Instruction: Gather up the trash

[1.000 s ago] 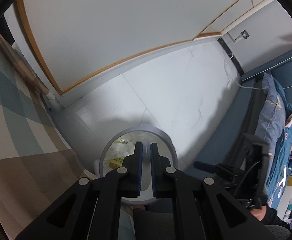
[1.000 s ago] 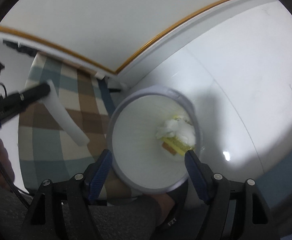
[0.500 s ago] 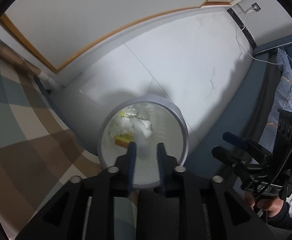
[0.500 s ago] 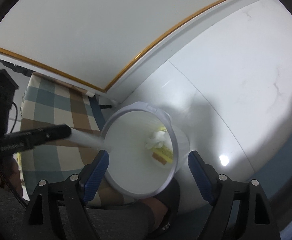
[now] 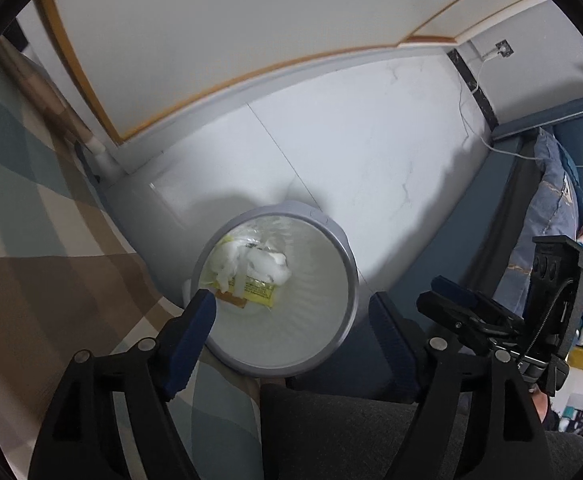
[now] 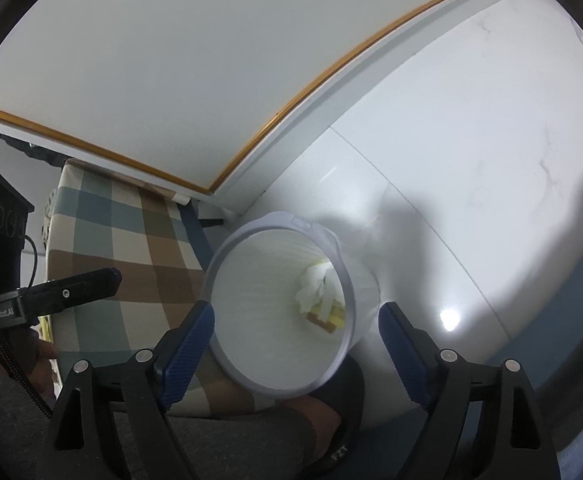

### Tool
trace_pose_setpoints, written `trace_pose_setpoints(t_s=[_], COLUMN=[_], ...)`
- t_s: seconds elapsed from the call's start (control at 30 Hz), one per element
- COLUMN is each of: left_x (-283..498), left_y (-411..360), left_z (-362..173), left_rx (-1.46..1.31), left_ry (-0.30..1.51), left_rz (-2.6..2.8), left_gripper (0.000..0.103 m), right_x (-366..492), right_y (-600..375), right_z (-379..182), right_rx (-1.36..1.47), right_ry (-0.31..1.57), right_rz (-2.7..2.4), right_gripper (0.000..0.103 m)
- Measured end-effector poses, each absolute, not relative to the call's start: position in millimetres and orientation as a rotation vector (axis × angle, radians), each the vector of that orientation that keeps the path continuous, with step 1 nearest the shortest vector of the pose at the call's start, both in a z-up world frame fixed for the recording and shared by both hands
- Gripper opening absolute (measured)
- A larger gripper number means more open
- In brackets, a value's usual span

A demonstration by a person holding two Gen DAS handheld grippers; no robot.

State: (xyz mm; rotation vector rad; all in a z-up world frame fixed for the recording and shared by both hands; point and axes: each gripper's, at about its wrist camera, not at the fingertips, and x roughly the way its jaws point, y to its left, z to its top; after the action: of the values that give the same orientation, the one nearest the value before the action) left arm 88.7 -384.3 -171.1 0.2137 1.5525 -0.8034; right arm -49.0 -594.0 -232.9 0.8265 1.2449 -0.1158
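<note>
1. Since a second ago, the left gripper [image 5: 291,316] has been parted from nearly shut to wide, its jaws opening, and the white strip once held there is now seen lying in the bin.
2. Nothing is held between the blue-padded fingers [image 5: 195,328]; they are poised above the round grey-rimmed white plastic waste bin [image 5: 347,280].
3. The right gripper [image 6: 295,336] is likewise spread, jaws opening, empty, over the bin rim [image 6: 347,280].
4. Crumpled white tissue [image 5: 251,264] and a yellow printed wrapper [image 5: 257,292] are seen on the bin's bottom.
5. A checked tablecloth [image 6: 131,232] is seen beside the bin, with the white tiled floor [image 5: 371,160] beyond.
</note>
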Motion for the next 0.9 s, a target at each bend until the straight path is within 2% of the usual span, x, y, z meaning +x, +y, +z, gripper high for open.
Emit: trace_pose_setpoints(t_s=[0.33,0.47,0.9], left_x=[84.7,78.4,71.8], left_y=[-377.0,-366.8,-265.7], left_z=[-117.4,-88.6,-13.1], left_rx=[0.112,0.100,-0.045], left_ry=[1.372,1.242,0.887], left_rz=[-0.891,-0.890,-0.683], left_gripper=[0.076,0.076,0.076], right_x=[-59.6,-62.4,-60.3], right_y=[-598.2,-599.5,-556.3], right_z=[-188.6,-159.9,-42.2], right_rx=[0.819,0.806,0.654], right_ry=[1.155,1.095,0.805], right_rz=[-0.154,-0.180,-0.165], right_gripper=[0.089,0.089,0.090])
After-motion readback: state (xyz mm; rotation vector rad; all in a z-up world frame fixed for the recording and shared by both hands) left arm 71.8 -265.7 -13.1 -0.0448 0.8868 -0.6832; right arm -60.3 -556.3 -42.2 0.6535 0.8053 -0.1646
